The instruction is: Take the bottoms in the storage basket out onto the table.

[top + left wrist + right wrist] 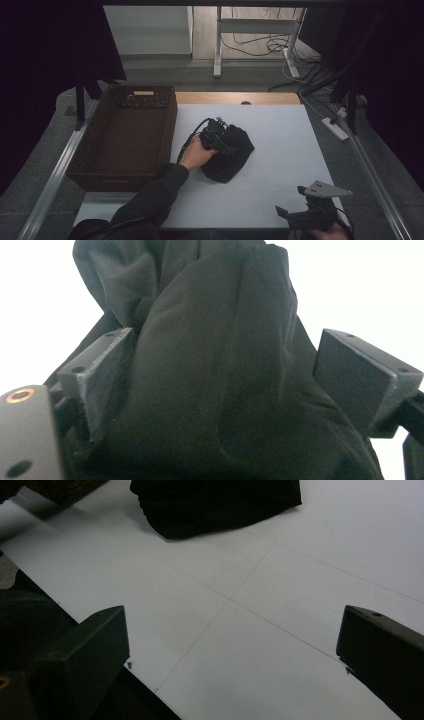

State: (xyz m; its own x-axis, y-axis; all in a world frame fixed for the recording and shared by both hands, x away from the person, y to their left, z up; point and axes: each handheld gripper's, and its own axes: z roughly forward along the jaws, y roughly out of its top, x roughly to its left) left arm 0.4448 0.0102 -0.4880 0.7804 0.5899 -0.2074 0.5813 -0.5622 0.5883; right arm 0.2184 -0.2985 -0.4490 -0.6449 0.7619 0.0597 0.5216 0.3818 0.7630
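Cloth (231,152) black, crumpled in soft folded heap.

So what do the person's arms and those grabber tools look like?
The left arm wears a dark grey long sleeve. The left gripper is black, with flat, blocky jaws showing small screw holes, and a black cable loops from it. The right gripper is black too, with blocky jaws and a grey three-cornered plate, dotted with small holes, on top.
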